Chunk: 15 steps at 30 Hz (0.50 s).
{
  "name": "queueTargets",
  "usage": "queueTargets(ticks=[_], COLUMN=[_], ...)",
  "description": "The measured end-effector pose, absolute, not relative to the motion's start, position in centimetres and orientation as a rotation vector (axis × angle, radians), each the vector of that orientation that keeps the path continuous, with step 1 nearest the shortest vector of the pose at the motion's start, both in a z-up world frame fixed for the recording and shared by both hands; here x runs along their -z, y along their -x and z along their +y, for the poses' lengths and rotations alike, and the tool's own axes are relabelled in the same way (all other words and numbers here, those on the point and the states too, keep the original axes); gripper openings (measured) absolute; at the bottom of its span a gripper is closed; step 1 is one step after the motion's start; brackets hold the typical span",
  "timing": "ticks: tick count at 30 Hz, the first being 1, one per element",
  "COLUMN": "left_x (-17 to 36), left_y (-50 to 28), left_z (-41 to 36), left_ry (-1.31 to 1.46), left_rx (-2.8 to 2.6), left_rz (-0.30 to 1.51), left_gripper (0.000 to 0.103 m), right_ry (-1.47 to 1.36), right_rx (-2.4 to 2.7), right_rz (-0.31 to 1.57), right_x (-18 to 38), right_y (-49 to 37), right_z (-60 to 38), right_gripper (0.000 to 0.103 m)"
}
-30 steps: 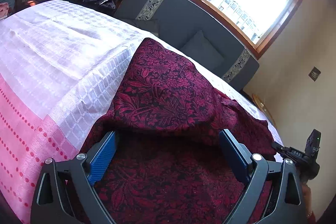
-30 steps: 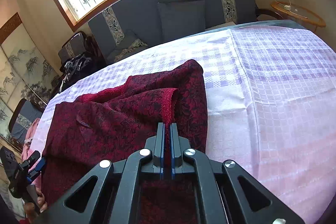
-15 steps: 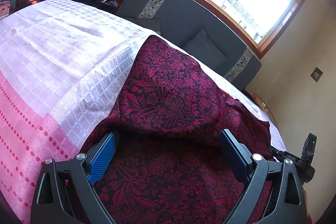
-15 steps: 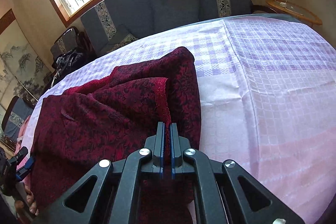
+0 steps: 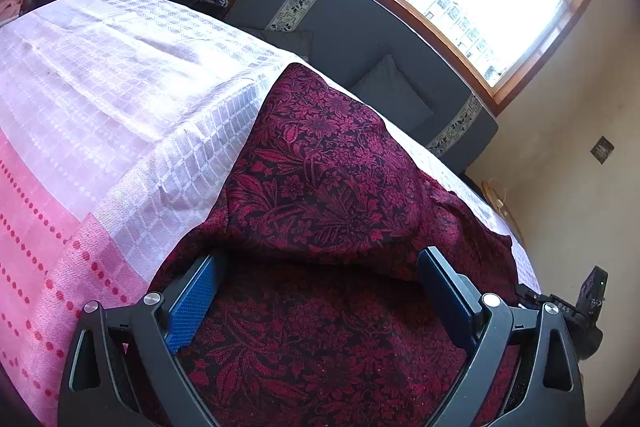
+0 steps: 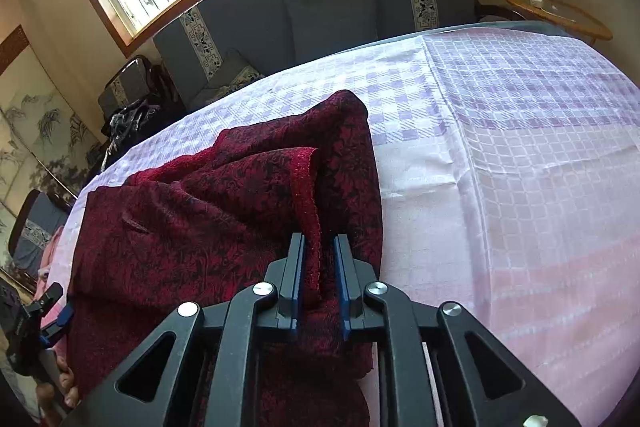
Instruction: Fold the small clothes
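Since a second ago, the right gripper [image 6: 318, 247] has gone from fingers pressed together on the cloth's hem to fingers parting; its jaws are opening now, with the raised fuzzy edge of the dark red, black-flowered woven garment [image 6: 224, 223] standing loosely between the blue pads and leaning on the left one. That garment has barely shifted otherwise.

It lies on a pale pink and white checked cloth [image 6: 520, 155] covering the surface, partly folded: one layer is turned back over the rest, forming a thick ridge that runs away from the right gripper toward the window.

Seen from the left wrist, the same garment [image 5: 320, 187] rises in a peaked hump ahead of the left gripper [image 5: 320, 267]. Its fingers are spread wide, one at each side of the hump's near edge, with cloth lying flat between them and nothing pinched. The checked cloth [image 5: 120, 115] stretches off to the left.

A grey sofa with patterned bands [image 6: 332, 3] stands under the bright window behind the surface.
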<state>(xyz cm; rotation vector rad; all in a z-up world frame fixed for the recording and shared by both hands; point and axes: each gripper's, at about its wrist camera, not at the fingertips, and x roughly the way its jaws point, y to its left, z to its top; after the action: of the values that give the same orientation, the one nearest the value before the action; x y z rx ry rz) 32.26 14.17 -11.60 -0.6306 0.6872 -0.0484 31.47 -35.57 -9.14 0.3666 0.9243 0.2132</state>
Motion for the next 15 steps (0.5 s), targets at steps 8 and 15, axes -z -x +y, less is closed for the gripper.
queueTargets(ticks=[8,15], left_x=[8.1,8.0], left_y=[-27.2,-17.2], left_z=[14.0,15.7], left_ry=[0.543,0.527], left_rx=[0.224,0.317], left_rz=[0.746,0.837], left_gripper=[0.096,0.096], right_ry=[-0.372,-0.398], right_rx=[-0.319,-0.343], right_rz=[0.865,0.896], right_x=[5.5,6.2], right_y=[-18.8,-6.8], right_z=[-38.0,-41.5], right_gripper=[0.054,0.057])
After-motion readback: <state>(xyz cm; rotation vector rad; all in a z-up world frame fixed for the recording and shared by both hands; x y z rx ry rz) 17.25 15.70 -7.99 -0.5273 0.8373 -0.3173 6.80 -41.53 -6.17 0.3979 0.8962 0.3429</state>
